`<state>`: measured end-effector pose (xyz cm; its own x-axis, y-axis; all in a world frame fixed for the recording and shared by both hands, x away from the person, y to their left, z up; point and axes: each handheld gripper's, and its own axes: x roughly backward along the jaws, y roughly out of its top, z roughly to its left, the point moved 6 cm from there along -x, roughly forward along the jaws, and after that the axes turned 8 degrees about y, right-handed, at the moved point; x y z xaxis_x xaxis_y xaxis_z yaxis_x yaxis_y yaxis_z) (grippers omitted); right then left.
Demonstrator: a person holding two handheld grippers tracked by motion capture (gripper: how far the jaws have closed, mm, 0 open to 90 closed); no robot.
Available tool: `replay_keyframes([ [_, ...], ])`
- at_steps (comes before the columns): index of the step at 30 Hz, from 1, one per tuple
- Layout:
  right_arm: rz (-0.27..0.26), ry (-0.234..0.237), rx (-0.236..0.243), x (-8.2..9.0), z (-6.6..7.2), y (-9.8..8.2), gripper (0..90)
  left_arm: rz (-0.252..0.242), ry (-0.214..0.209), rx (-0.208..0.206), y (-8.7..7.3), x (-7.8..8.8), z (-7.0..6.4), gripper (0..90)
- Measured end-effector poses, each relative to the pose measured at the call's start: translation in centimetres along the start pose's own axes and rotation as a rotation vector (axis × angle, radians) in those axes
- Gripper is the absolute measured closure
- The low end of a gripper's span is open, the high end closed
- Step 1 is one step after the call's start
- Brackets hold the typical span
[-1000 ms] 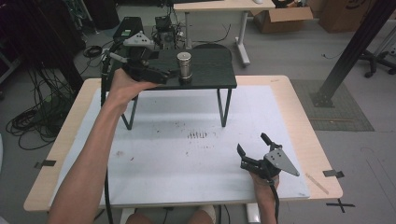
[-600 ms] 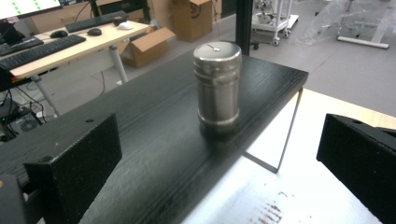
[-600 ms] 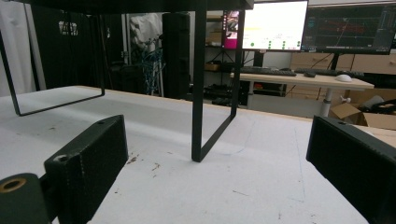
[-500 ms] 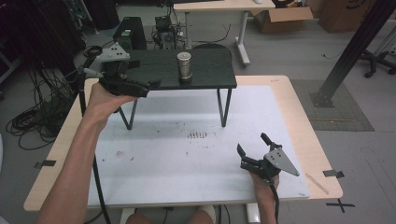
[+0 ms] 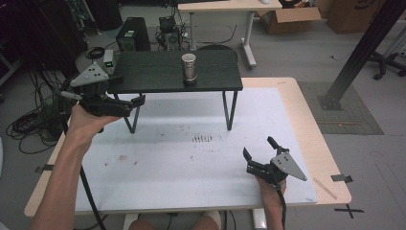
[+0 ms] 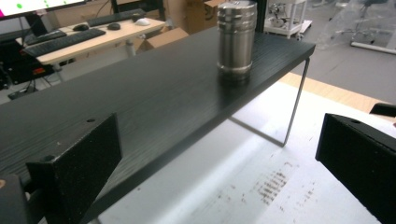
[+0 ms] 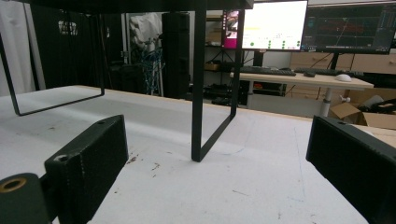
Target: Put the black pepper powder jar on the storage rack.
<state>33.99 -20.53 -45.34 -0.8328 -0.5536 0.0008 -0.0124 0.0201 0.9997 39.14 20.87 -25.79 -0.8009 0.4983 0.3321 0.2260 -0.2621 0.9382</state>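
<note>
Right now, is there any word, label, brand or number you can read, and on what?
None can be read.
Monitors behind the table: text too small and blurred.
Cardboard box on the floor: print too blurred.
Steel canister on the black shelf: no marking visible.

A grey concrete floor (image 5: 297, 52) lay around the pale wooden table (image 5: 306, 120). Behind stood a light wooden desk (image 5: 230, 5), a brown cardboard box (image 5: 289, 17) and tangled black cables (image 5: 28, 124). Lit monitors (image 7: 275, 23) glowed beyond.
</note>
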Motion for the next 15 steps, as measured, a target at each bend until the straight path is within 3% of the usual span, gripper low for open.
replay_keyframes([
  [15, -0.002, 0.0, 0.002, 0.0, 0.0, 0.0, 5.3, -0.028, 0.053, 0.019, -3.9, 3.4, 1.1, 1.2],
])
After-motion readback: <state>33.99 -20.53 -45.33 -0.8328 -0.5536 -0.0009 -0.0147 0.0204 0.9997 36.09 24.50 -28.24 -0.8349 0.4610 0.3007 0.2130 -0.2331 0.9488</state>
